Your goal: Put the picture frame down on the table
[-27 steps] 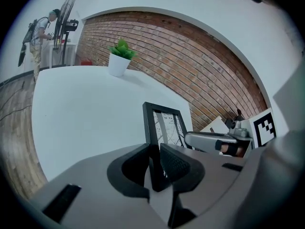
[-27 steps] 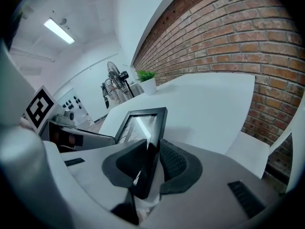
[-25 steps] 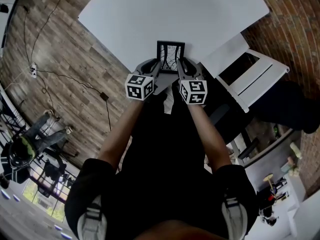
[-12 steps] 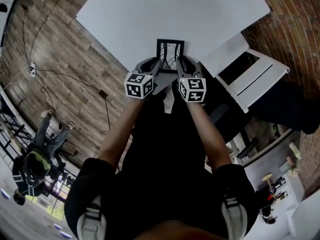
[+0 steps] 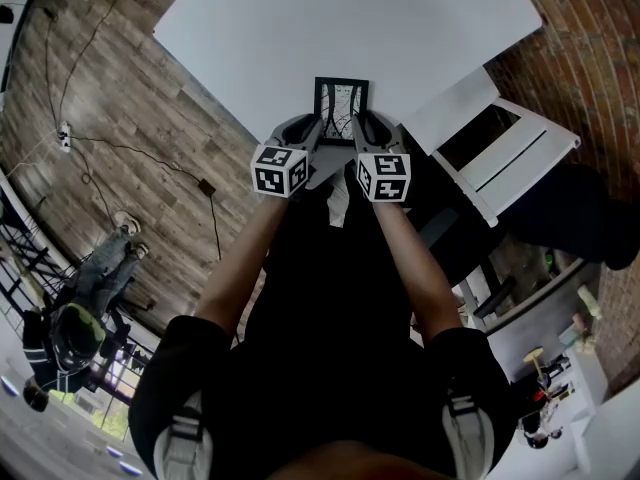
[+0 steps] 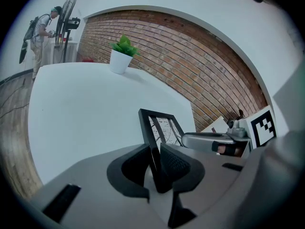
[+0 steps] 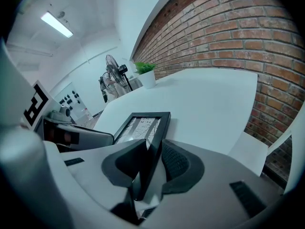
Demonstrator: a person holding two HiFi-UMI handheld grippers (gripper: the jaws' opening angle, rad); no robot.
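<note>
"Black picture frame [image 5: 342, 110]: where does it sit?"

"Over the near edge of the white tabletop [image 5: 300, 28], held between the two pairs of tongs, with its far end pointing away from the person."

"What are the left tongs [image 6: 153, 163] doing?"

"They are closed on the frame's left edge, with the dark pads pressing it from both sides."

"And the right tongs [image 7: 152, 163]?"

"Clamped on the right edge in the same way, level with the left pair, at the end of the frame nearest the person."

"Is it lying flat on the tabletop?"

"Hard to tell. From the right gripper view it looks tilted, with the far end close to the surface, but I cannot say whether it touches."

"Anything else around?"

"A potted plant [image 6: 121, 56] stands at the far end of the tabletop, well apart from the frame, in front of a brick wall [image 6: 200, 66]. A white chair [image 5: 505, 153] stands beside the tabletop on the person's right."
</note>
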